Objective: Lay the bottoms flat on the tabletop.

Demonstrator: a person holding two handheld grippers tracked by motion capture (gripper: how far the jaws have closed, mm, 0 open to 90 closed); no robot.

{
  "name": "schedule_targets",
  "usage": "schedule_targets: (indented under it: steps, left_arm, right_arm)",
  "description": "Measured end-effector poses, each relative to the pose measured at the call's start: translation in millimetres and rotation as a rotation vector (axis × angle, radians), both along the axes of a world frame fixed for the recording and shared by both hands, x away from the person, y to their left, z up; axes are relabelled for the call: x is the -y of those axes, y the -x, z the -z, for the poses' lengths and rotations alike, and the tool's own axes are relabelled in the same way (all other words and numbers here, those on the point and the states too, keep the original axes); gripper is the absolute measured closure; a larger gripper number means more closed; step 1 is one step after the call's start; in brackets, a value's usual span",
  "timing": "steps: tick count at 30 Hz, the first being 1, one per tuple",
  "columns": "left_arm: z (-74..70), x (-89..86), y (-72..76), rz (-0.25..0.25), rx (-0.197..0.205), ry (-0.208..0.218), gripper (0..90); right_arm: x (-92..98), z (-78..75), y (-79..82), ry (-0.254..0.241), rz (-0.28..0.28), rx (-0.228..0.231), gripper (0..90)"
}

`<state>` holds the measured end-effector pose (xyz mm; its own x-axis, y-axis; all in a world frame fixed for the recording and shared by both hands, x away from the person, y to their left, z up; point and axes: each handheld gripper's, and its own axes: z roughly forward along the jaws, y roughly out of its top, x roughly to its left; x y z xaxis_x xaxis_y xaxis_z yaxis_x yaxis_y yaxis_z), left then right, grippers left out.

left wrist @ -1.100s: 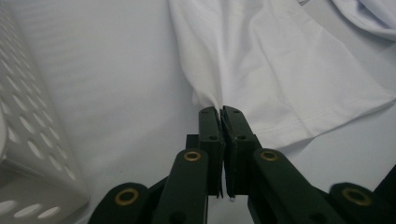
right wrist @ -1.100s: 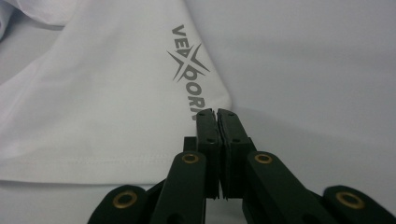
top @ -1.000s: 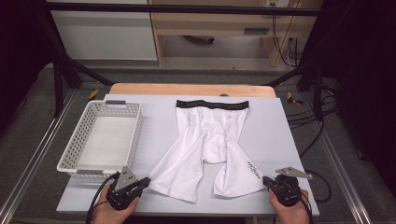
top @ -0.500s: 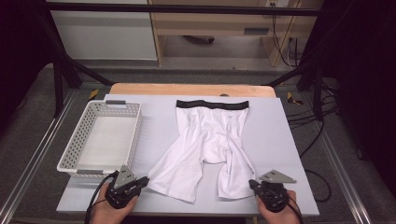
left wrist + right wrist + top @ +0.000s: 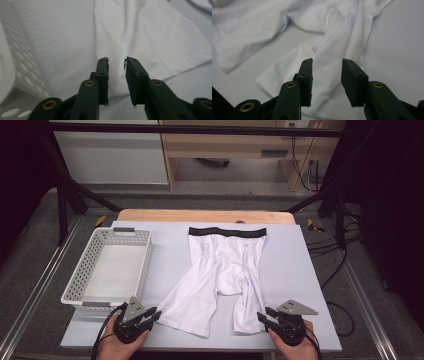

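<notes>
White boxer briefs [image 5: 220,270] with a black waistband [image 5: 227,232] lie flat in the middle of the table, legs toward me. My left gripper [image 5: 154,316] is open at the near left, its tips just short of the left leg's hem; that white cloth [image 5: 150,37] lies under and ahead of its jaws. At the near right my right gripper [image 5: 263,316] is open too, its tips at the right leg's hem, with the cloth [image 5: 329,65] lying between and beyond its jaws.
A white perforated basket [image 5: 84,275] stands at the table's left, beside my left gripper, and its wall [image 5: 10,62] fills the left edge of the left gripper view. A wooden strip [image 5: 200,215] runs along the table's far edge. Cables hang at the right.
My right gripper has moved left along the front edge, up to the hem of the right leg. The left gripper has stayed about where it was.
</notes>
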<state>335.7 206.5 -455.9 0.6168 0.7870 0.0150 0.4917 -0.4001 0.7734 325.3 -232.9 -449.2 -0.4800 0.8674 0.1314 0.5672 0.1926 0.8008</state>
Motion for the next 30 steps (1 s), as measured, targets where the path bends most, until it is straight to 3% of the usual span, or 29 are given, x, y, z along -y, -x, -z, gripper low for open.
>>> schedule_targets:
  steps: [2, 5, 10, 15, 21, 24, 30]
  left_arm:
    - [0.3, -0.8, -1.5, -0.006, 0.0, 0.014, 65.8]
    - [0.1, -0.3, -2.3, -0.008, 0.003, 0.023, 60.1]
    - [-0.2, 0.7, -0.3, -0.005, 0.008, 0.021, 58.6]
    - [1.5, 2.3, -2.1, 0.0, 0.001, 0.009, 58.6]
    - [1.7, 2.7, -1.8, 0.002, 0.001, 0.004, 58.4]
    - [1.1, 2.4, -1.2, 0.0, 0.004, 0.003, 58.4]
    - [-0.7, 0.5, -1.0, -0.007, 0.01, 0.006, 58.5]
  right_arm:
    - [6.6, -5.3, -9.4, -0.004, 0.064, 0.048, 59.2]
    - [16.1, -1.6, -39.5, 0.004, 0.137, 0.024, 61.4]
    - [14.9, 10.5, -92.4, 0.008, 0.132, -0.033, 61.6]
    - [11.8, 24.4, -127.2, -0.027, 0.149, -0.097, 64.9]
    - [5.1, 32.9, -140.0, -0.055, 0.121, -0.129, 72.4]
    - [-0.1, 33.2, -141.6, -0.021, 0.11, -0.114, 89.5]
    - [13.8, 19.4, -144.2, 0.058, 0.178, -0.081, 90.0]
